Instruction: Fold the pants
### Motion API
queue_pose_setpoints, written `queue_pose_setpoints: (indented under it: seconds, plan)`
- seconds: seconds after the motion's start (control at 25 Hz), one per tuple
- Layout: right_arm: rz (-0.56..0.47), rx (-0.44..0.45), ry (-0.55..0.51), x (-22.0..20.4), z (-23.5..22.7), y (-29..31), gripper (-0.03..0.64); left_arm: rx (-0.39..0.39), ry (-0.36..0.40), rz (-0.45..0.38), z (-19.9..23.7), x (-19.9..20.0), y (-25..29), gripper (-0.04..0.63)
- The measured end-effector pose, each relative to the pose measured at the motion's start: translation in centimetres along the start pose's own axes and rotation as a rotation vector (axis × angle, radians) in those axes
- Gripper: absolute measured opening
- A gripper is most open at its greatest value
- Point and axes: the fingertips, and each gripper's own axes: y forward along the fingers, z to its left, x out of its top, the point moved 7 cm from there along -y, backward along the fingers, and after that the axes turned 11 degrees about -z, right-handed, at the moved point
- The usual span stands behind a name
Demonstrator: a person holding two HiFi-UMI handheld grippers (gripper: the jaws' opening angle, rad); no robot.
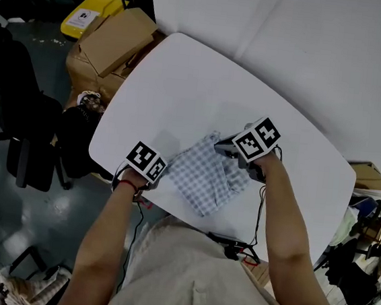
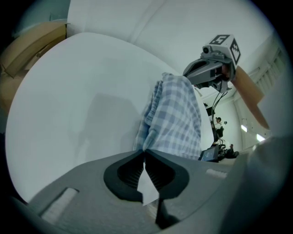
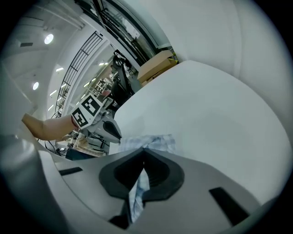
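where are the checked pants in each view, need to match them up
Head view: the pants lie just below centre.
Left gripper view: the pants sit at centre, running up from the left claw, which is shut on them.
Right gripper view: the pants show low at centre, an edge pinched in the shut right claw.
Shared landmark: the white table under the pants in all three.

Passage beyond the pants [image 1: 205, 177]
Bare table [image 1: 205, 75] is left open there — cardboard boxes [image 1: 118, 39] are stacked beside its far-left edge.
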Motion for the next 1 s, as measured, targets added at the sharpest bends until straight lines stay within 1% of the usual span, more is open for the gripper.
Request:
queue_pose_setpoints:
  seconds: [0.12,0.24,0.36,0.48,0.56,0.64,0.68,0.76,0.88,0.92,1.0]
  plan:
    - [-0.021,-0.055,-0.002,1.6,-1.2,-1.6,0.016,-0.028,-0.022,-0.009,0.3,-0.1,-0.6,0.020]
    - [-0.044,-0.093,-0.008,2.1,-1.8,-1.4,0.017,-0.041,-0.057,-0.002,0.9,-0.6,-0.6,0.020]
    - [-0.079,-0.135,-0.046,1.9,-2.0,-0.7,0.017,-0.057,-0.073,0.014,1.0,-0.7,-0.4,0.020]
    - [-0.057,-0.193,-0.122,1.3,-2.1,0.6,0.017,-0.052,-0.080,0.018,1.5,-0.5,-0.5,0.020]
    - [-0.105,-0.223,-0.126,1.2,-2.5,0.1,0.018,-0.054,-0.112,0.001,1.8,-0.5,-0.5,0.020]
    - [-0.145,-0.205,-0.105,0.9,-2.4,-1.6,0.018,-0.058,-0.140,-0.023,2.1,-0.6,-0.5,0.020]
    - [-0.136,-0.185,-0.117,0.4,-2.1,-2.5,0.018,-0.058,-0.151,-0.037,2.2,-0.7,-0.4,0.020]
    - [-0.093,-0.117,-0.152,-1.1,-1.1,-3.8,0.018,-0.052,-0.169,-0.061,2.1,-1.0,-0.4,0.021]
    - [-0.022,0.006,-0.172,-4.3,1.0,-4.7,0.017,-0.036,-0.181,-0.078,2.1,-1.2,-0.2,0.021]
    - [0.007,0.031,-0.192,-5.5,1.6,-4.7,0.018,-0.033,-0.184,-0.080,2.2,-1.2,-0.1,0.021]
    - [0.074,0.051,-0.260,-7.7,2.6,-4.3,0.018,-0.030,-0.191,-0.081,2.2,-1.2,0.0,0.021]
